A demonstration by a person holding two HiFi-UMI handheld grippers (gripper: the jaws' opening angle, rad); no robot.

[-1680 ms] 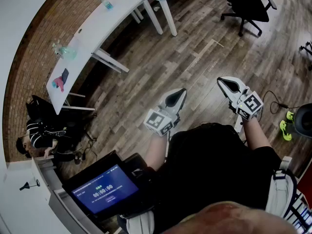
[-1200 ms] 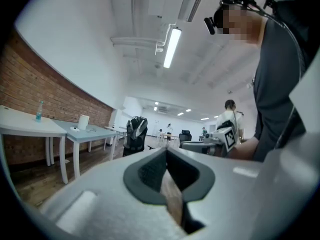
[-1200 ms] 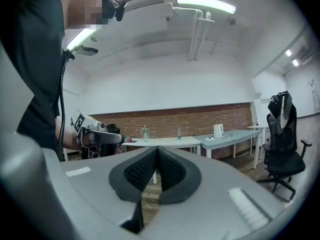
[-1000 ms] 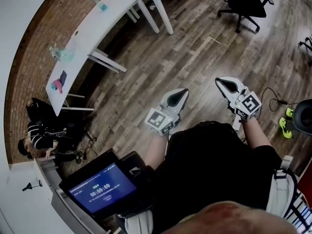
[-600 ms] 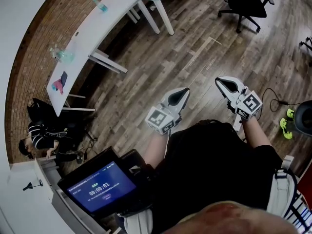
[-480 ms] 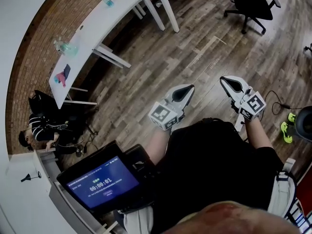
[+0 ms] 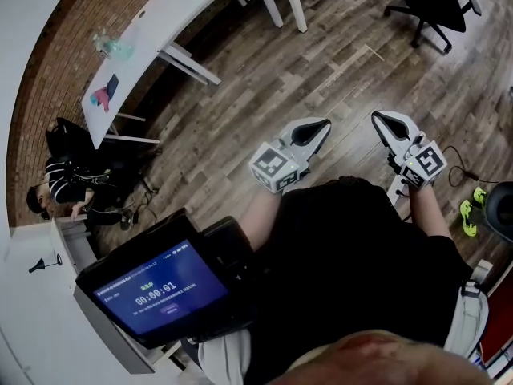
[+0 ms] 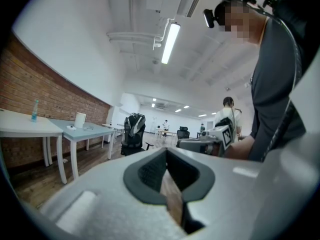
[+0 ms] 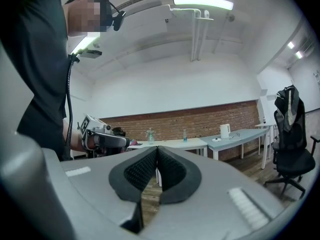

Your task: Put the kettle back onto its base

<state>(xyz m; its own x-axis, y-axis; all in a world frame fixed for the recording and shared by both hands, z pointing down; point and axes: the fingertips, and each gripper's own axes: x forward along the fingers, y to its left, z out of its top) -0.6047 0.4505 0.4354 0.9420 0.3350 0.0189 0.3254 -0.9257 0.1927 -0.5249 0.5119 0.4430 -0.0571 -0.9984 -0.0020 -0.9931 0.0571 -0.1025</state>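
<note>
Left gripper (image 7: 319,124), right gripper (image 7: 380,119): jaws pressed together, nothing held. Hazard: likely kettle (image 9: 225,131), centre right, could be toppled by unopened jaws.

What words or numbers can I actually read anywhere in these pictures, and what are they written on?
"00:00:01": large white digits on the blue screen, lower left of the head view.
The small lines above and below those digits on the screen are too small to read.
Left cube and right cube: black-and-white square patterns only, no letters or numbers.
Left gripper view and right gripper view: no readable text.
</note>
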